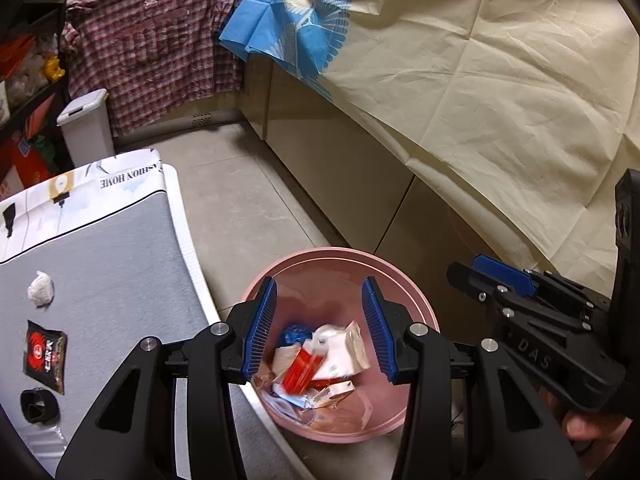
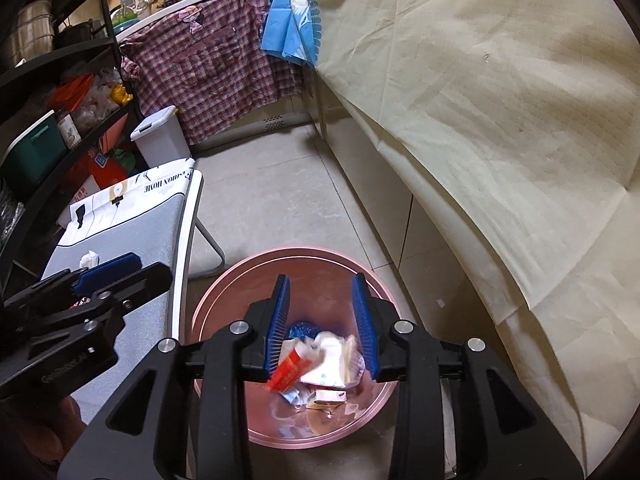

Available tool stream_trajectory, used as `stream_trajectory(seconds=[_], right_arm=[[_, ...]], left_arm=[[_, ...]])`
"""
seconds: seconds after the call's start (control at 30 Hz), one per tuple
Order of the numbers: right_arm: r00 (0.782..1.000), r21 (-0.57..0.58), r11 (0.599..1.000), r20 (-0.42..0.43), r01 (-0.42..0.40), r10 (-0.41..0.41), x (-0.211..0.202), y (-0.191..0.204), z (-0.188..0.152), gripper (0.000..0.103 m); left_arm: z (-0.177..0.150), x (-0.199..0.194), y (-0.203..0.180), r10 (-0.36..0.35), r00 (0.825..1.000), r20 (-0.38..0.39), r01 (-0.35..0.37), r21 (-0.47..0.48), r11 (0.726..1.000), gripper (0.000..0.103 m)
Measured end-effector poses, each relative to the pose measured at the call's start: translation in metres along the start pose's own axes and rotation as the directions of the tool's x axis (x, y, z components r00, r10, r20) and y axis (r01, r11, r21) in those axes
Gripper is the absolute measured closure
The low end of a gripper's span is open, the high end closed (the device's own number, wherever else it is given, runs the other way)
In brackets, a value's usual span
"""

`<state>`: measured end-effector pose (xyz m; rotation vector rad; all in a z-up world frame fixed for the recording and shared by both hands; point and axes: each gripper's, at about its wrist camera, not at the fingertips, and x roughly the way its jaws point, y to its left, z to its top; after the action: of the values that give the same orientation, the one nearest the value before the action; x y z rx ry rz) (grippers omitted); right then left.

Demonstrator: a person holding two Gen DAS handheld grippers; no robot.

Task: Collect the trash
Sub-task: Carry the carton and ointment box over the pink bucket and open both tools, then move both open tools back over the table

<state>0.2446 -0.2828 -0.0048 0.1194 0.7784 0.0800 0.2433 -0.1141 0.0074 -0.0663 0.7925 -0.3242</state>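
Both grippers hover above the pink bin (image 1: 416, 300). Left gripper (image 1: 320, 330) about half open, empty; right gripper (image 2: 322, 330) narrower, empty. Left of bin, on the board (image 1: 120, 248): black sachet (image 1: 45, 356), flat, light, probably slippery, long axis pointing away; pinch an edge. Beyond it, tissue wad (image 1: 40, 293), soft, no clear axis.

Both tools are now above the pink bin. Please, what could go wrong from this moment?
1. The red packet looks blurred, as if falling between the open jaws of the right tool; it could bounce off the pile and over the rim of the pink bin.
2. The left tool and the right tool sit close together and may bump.
3. A white wad, a dark packet and a black piece remain on the grey board, easy to forget.
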Motion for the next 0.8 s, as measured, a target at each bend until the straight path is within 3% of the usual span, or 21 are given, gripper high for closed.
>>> stream_trajectory(seconds=[0.4, 0.8], right_arm=[[0.992, -0.058, 0.998, 0.118, -0.033, 0.039, -0.029, 0.017, -0.002, 0.07], [0.973, -0.133, 0.988, 0.209, -0.074, 0.101, -0.062, 0.045, -0.007, 0.07]], left_arm=[[-0.011, -0.052, 0.021, 0.038, 0.998, 0.051, -0.038, 0.002, 0.999, 0.059], [-0.025, -0.126, 0.069, 0.108, 0.988, 0.107, -0.107, -0.016, 0.994, 0.059]])
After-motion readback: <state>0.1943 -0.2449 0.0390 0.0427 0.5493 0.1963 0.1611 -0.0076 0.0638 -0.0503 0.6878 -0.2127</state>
